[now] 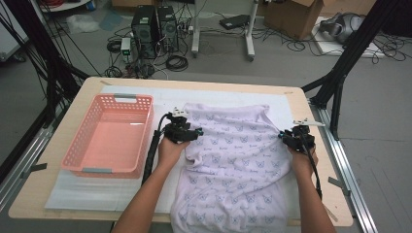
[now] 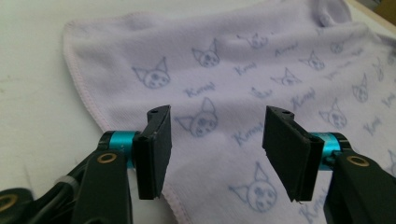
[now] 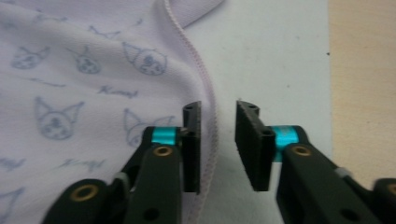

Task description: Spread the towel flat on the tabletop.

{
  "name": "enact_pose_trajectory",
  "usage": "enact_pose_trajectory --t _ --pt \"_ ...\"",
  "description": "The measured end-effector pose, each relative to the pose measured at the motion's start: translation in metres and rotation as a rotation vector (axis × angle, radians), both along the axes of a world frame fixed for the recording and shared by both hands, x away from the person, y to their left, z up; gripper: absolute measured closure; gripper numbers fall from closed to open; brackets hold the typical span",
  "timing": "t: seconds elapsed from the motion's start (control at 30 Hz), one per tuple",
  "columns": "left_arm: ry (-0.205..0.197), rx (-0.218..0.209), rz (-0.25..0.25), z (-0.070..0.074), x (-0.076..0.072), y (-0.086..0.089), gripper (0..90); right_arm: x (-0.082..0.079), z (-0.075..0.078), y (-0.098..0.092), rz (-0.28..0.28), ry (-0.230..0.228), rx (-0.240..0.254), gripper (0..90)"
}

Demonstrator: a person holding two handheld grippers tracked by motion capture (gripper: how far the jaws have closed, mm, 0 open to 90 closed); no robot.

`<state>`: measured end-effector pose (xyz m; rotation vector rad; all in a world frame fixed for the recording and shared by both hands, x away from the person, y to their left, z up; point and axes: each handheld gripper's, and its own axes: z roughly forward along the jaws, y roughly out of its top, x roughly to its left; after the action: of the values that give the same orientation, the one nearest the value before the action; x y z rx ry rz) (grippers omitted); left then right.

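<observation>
Your left gripper [image 2: 217, 154] jaws gape above the pale lilac cat-print cloth [image 1: 233, 160]; right gripper [image 3: 218, 149] jaws straddle its hem, ungripped; folding remains.

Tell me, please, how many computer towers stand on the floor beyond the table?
2: two black computer towers stand side by side on the grey floor past the far edge of the light wooden table, the left one touching the right one, amid cables. Others may be hidden out of frame.

Basket [image 1: 109, 136] left on table [image 1: 58, 194]; garment [image 1: 233, 155] right of it, on mat [image 1: 97, 194].
</observation>
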<state>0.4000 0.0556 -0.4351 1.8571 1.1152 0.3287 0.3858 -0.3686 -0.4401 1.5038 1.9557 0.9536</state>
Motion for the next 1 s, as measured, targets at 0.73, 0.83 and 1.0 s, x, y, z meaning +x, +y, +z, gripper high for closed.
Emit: enact_pose_trajectory --t 0.73,0.83,1.0 --pt "-0.065 0.209 -0.089 -0.016 -0.037 -0.019 39.7 -0.090 0.013 0.002 0.244 -0.066 0.094 51.5" --pt "-0.075 0.200 -0.096 -0.014 -0.035 -0.016 71.2 -0.094 0.011 -0.001 0.239 -0.064 0.116 50.5" --pt "-0.095 0.154 0.027 -0.010 -0.017 -0.005 87.7 -0.094 0.006 0.002 0.240 -0.050 0.133 49.9"
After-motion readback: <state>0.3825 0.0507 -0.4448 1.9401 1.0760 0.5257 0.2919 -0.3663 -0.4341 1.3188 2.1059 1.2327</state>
